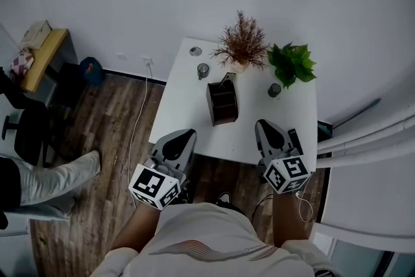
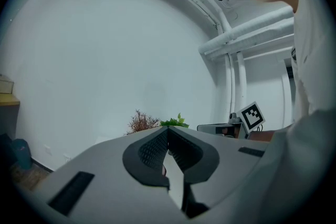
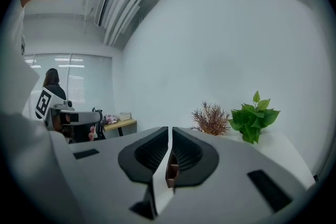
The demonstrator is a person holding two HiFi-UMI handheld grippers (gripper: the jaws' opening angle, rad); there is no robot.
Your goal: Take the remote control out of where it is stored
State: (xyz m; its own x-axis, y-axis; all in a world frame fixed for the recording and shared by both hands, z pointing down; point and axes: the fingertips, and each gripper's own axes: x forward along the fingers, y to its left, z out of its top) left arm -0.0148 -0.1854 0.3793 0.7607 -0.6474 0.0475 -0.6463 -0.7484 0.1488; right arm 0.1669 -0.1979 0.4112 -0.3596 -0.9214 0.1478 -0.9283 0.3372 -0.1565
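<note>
A dark brown desk organizer point(image 1: 222, 102) stands in the middle of the white table point(image 1: 181, 107). A dark slim remote control point(image 1: 228, 79) sticks up from its far end. My left gripper point(image 1: 188, 133) hovers at the table's near edge, left of the organizer, with its jaws together and nothing between them point(image 2: 168, 129). My right gripper point(image 1: 262, 124) sits over the near right part of the table, also shut and empty point(image 3: 170, 129). A sliver of the organizer point(image 3: 170, 168) shows through the slit below its tips. Both grippers are well short of the remote.
A dried reddish plant point(image 1: 242, 43) and a green plant point(image 1: 292, 63) stand at the table's back. Two small cups point(image 1: 203, 70) point(image 1: 275, 89) flank the organizer. A person's legs point(image 1: 52, 178), a chair point(image 1: 26, 133) and a wooden desk point(image 1: 45, 55) are at the left; white pipes point(image 1: 363, 133) run at the right.
</note>
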